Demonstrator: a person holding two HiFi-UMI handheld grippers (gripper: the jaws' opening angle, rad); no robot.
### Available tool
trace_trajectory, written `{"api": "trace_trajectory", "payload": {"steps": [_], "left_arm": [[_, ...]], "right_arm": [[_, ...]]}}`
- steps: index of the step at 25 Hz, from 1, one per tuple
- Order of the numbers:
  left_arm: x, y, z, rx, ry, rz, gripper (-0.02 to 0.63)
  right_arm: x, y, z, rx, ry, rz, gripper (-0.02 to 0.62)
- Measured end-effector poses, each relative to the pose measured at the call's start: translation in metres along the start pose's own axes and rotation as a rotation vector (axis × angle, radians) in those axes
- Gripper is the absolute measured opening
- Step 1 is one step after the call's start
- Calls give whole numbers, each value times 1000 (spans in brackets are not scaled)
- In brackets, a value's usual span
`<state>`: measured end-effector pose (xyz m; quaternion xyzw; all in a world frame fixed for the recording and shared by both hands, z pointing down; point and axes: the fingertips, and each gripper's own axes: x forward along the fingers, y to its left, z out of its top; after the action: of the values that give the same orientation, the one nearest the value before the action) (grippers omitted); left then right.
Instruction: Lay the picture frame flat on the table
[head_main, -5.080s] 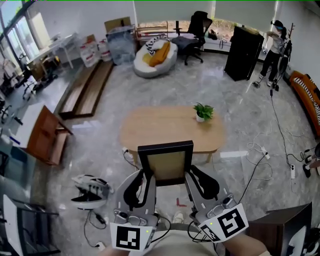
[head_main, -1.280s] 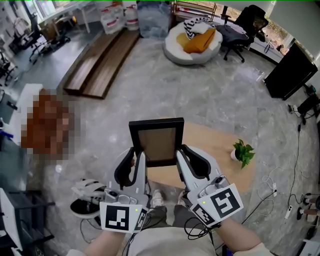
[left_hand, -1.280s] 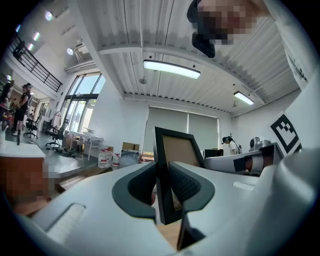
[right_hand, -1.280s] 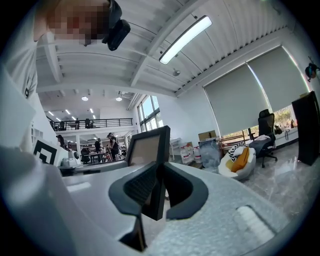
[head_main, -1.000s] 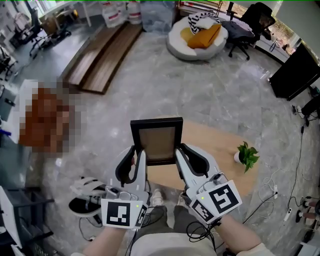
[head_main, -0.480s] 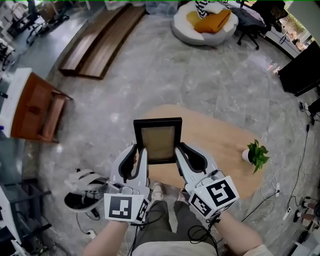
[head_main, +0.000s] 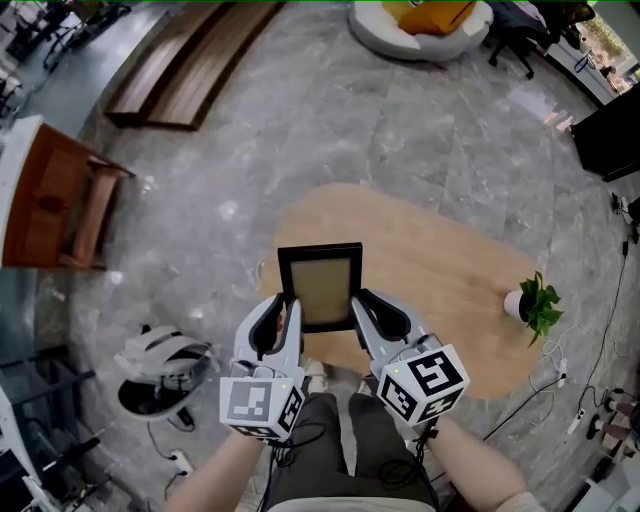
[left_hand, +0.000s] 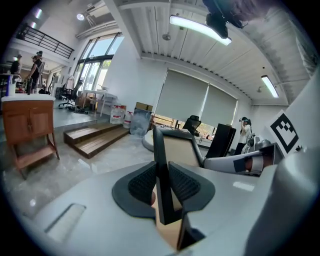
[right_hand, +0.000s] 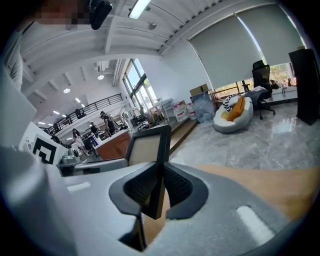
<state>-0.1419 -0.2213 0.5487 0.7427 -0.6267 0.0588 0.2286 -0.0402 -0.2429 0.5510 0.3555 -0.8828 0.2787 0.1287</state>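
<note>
I hold a black picture frame (head_main: 321, 285) with a tan backing between both grippers, above the near edge of the oval wooden table (head_main: 440, 270). My left gripper (head_main: 285, 322) is shut on the frame's left edge (left_hand: 160, 175). The right gripper (head_main: 356, 312) is shut on its right edge (right_hand: 159, 170). The frame stands roughly upright, clear of the tabletop. In the left gripper view the black pads (left_hand: 142, 184) press both faces of the frame's rail. The same grip shows in the right gripper view, pads (right_hand: 177, 186) closed on the rail.
A small potted plant (head_main: 534, 303) stands on the table's right end. A white headset (head_main: 160, 357) lies on the floor at my left, with cables nearby. A wooden cabinet (head_main: 55, 200) stands at far left, wooden platforms (head_main: 175, 60) beyond it, a black cabinet (head_main: 610, 130) at far right.
The head view has tipped further down and closer to the table. The frame, still gripped on both sides, now hangs over the table's near edge, with the plant farther right.
</note>
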Motion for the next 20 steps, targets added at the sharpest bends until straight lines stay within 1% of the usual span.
{"api": "trace_trajectory", "payload": {"steps": [6, 11, 17, 20], "left_arm": [[23, 22, -73, -30, 90, 9, 97], [40, 43, -126, -59, 148, 19, 96], [56, 65, -180, -94, 211, 43, 95], [64, 73, -203, -103, 241, 47, 95]], "right_arm": [[27, -22, -68, 39, 92, -14, 48], [53, -39, -120, 77, 148, -22, 44], [83, -57, -172, 139, 215, -15, 44], [97, -66, -193, 129, 250, -10, 44]]}}
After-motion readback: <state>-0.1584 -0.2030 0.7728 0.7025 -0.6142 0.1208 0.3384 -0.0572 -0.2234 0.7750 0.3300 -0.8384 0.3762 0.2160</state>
